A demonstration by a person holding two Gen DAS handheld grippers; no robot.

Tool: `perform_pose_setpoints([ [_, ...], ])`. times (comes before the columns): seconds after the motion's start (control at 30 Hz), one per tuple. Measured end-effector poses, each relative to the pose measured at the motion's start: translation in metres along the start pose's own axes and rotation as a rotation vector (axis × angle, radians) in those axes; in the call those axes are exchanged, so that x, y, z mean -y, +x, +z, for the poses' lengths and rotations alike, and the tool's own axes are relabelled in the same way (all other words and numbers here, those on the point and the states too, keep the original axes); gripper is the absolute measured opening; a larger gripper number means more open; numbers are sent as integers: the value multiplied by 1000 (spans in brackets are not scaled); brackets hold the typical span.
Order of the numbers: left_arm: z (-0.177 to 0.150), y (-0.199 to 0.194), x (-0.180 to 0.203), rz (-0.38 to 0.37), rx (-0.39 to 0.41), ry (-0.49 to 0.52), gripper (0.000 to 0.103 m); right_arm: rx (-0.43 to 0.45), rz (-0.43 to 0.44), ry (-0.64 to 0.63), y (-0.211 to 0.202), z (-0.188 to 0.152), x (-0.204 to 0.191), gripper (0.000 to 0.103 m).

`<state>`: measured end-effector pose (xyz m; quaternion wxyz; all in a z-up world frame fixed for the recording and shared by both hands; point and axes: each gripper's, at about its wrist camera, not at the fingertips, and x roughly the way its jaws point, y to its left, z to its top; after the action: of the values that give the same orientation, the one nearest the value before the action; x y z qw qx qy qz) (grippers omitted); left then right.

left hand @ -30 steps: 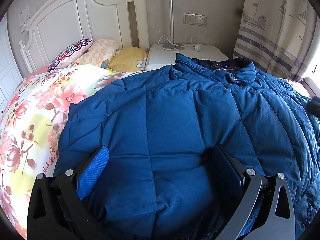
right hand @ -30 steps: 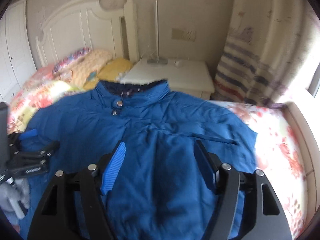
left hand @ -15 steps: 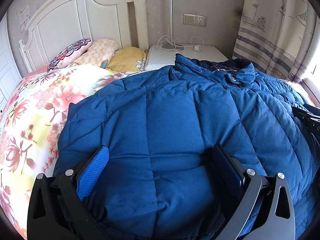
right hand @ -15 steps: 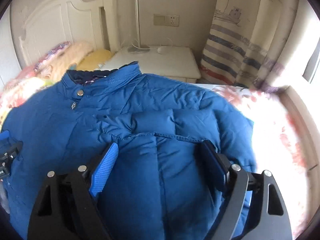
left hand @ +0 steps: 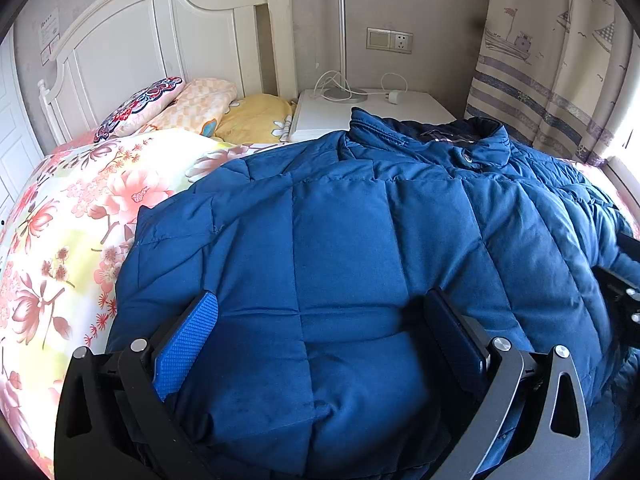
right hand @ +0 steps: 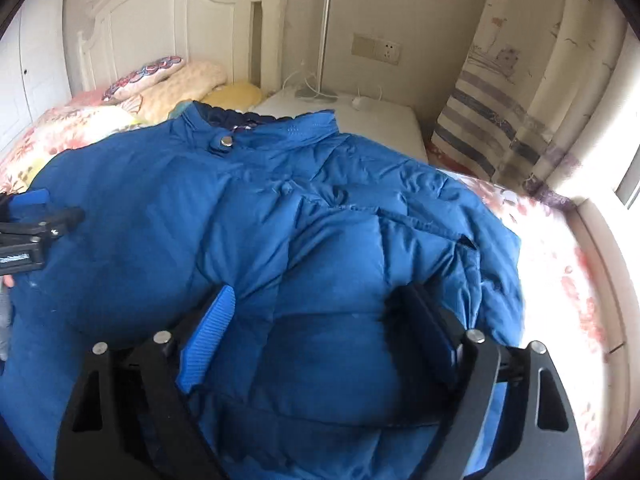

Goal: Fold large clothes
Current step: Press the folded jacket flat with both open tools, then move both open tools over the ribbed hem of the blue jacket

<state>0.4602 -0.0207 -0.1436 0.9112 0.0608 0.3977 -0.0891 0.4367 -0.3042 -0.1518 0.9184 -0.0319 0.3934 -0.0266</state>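
Note:
A large blue quilted down jacket (left hand: 360, 240) lies spread on the bed, collar toward the nightstand; it also fills the right wrist view (right hand: 280, 240). My left gripper (left hand: 320, 320) is open, its fingers wide apart and resting on the jacket's left part. My right gripper (right hand: 316, 312) is open, its fingers spread over the jacket's right side, where a sleeve lies folded across the body. The left gripper shows at the left edge of the right wrist view (right hand: 40, 216). The right gripper shows at the right edge of the left wrist view (left hand: 620, 292).
The floral bedspread (left hand: 60, 240) lies left of the jacket, with pillows (left hand: 192, 104) by the white headboard (left hand: 140, 48). A white nightstand (left hand: 372, 108) with a lamp pole and charger stands behind the collar. A striped curtain (left hand: 560, 80) hangs at the right.
The right gripper has swung right and lower over the jacket's right side, and the sleeve now lies folded across the body. The left gripper has stayed in place, still open.

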Motion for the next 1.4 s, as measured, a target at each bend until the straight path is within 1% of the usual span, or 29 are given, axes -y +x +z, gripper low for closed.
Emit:
perform_pose_setpoints([
  [0.13, 0, 0, 0, 0, 0, -1, 99, 4, -16, -13, 1, 0, -4, 86],
  [0.23, 0, 1, -2, -9, -2, -7, 99, 2, 21, 15, 1, -2, 1, 86],
  [0.33, 1, 1, -3, -11, -3, -10, 99, 0, 26, 17, 2, -1, 3, 87],
  [0.4, 2, 1, -3, -6, -7, -6, 99, 0, 32, 14, 2, 0, 3, 90],
  [0.43, 1, -1, -4, -9, -6, -9, 98, -5, 51, 16, 1, 0, 4, 91],
  [0.47, 1, -6, -4, 12, -13, -2, 98, -16, 67, 21, -3, 0, 6, 90],
  [0.53, -3, -25, -1, 62, -22, 10, 98, -42, 43, 67, -25, -3, 11, 89],
  [0.57, -9, -48, 1, 45, 3, 7, 98, -7, 80, 114, -50, -9, 15, 89],
  [0.6, -17, -68, 3, 14, 20, 6, 98, 28, 119, 129, -69, -15, 16, 89],
  [0.63, -26, -84, 7, -18, 26, 12, 98, 47, 136, 123, -84, -22, 15, 90],
  [0.7, -54, -113, 17, -49, 23, 42, 98, 31, 147, 59, -108, -45, 2, 90],
  [0.73, -71, -119, 22, -57, -6, 64, 98, 13, 158, 32, -111, -53, -2, 90],
  [0.77, -82, -119, 27, -65, -37, 80, 98, -17, 167, 0, -110, -62, -9, 90],
  [0.8, -93, -116, 30, -64, -68, 95, 98, -61, 152, -44, -105, -74, -17, 90],
  [0.83, -107, -108, 34, -40, -110, 119, 98, -104, 131, -73, -96, -83, -22, 90],
  [0.87, -114, -101, 33, -27, -138, 122, 99, -177, 122, -95, -81, -96, -27, 91],
  [0.9, -120, -96, 29, -42, -153, 100, 99, -174, 125, -87, -78, -101, -27, 92],
  [0.93, -122, -99, 23, -54, -142, 67, 99, -157, 126, -70, -82, -103, -24, 92],
  [1.0, -124, -113, 19, -16, -142, 52, 98, -185, 120, -35, -97, -107, -20, 91],
  [1.03, -126, -124, 18, -17, -125, 48, 98, -160, 132, -28, -114, -111, -20, 91],
  [1.1, -139, -157, 20, -34, -72, 66, 98, -89, 169, -47, -148, -125, -20, 91],
  [1.17, -156, -176, 25, -23, -44, 101, 98, -70, 184, -72, -168, -145, -23, 92],
  [1.2, -167, -180, 28, -24, -49, 115, 98, -76, 195, -102, -173, -161, -27, 92],
  [1.23, -177, -178, 30, -20, -71, 131, 98, -96, 199, -134, -174, -174, -33, 93],
  [1.27, -184, -174, 32, -8, -91, 144, 98, -135, 175, -176, -166, -192, -38, 94],
  [1.3, -193, -164, 32, 4, -115, 154, 99, -121, 167, -180, -165, -200, -39, 95],
  [1.33, -194, -158, 28, -15, -112, 136, 99, -88, 174, -166, -169, -204, -38, 95],
  [1.37, -196, -159, 22, -41, -107, 100, 99, -99, 174, -165, -171, -204, -37, 95],
  [1.4, -194, -160, 19, -33, -110, 88, 99, -107, 163, -167, -174, -203, -38, 94],
])
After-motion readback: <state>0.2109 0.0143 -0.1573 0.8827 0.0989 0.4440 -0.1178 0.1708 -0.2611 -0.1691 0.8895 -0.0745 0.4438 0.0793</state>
